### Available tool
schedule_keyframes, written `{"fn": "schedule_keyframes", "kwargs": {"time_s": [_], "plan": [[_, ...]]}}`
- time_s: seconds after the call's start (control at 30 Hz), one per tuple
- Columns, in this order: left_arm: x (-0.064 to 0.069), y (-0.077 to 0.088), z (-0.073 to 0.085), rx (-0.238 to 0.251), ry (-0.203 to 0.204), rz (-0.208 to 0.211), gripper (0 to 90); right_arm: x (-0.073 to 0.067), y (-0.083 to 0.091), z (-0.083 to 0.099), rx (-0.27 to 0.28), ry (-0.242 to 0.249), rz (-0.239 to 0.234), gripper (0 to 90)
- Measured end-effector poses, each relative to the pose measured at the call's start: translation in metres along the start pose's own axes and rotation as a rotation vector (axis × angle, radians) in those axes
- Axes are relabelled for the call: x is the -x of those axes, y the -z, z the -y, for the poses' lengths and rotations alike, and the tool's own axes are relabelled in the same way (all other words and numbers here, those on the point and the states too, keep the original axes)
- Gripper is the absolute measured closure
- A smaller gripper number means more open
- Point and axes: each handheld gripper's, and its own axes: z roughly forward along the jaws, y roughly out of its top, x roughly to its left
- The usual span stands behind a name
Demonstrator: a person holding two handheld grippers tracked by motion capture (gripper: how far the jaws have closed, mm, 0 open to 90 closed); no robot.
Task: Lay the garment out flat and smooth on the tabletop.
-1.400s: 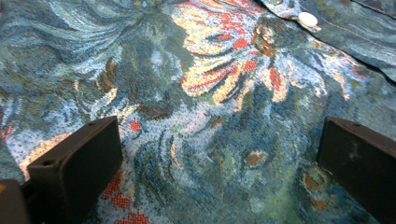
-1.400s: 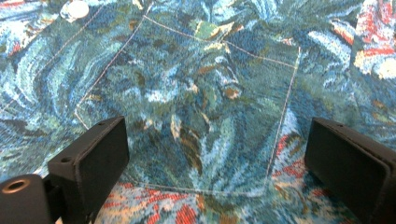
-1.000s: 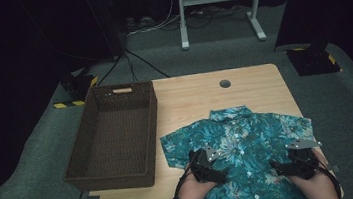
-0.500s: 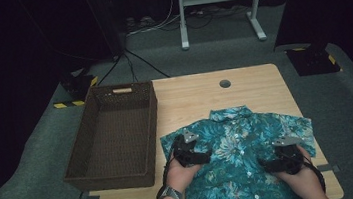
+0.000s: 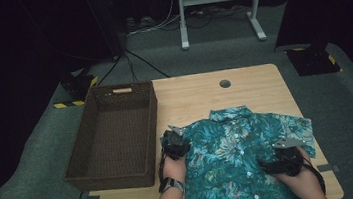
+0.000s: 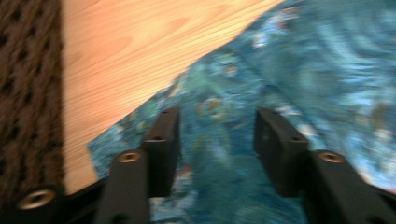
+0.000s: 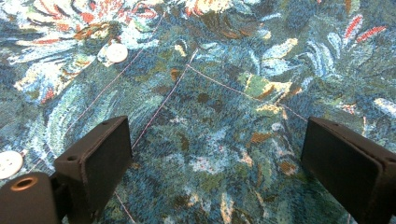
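With your left gripper [image 6: 215, 140], its jaws just closing around the floral shirt's [image 5: 236, 158] sleeve edge, seemingly not yet pinching, bite cloth fully, right gripper [image 7: 224, 172] open.

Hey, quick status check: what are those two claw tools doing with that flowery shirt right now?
Left gripper closing over shirt's sleeve edge, fabric between jaws. Right gripper open above shirt front. Basket beside, nothing blocking.
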Motion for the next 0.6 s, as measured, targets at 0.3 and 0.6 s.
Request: {"fn": "schedule_keyframes", "kwargs": {"time_s": [0.3, 0.6], "plan": [[-0.008, -0.014, 0.002, -0.032, 0.061, -0.015, 16.9, -0.001, 0.000, 0.001, 0.006, 0.008, -0.004, 8.7], [-0.013, -0.010, 0.005, 0.002, 0.112, 0.024, 62.8, 0.000, 0.000, 0.001, 0.008, 0.012, -0.010, 8.7]]}}
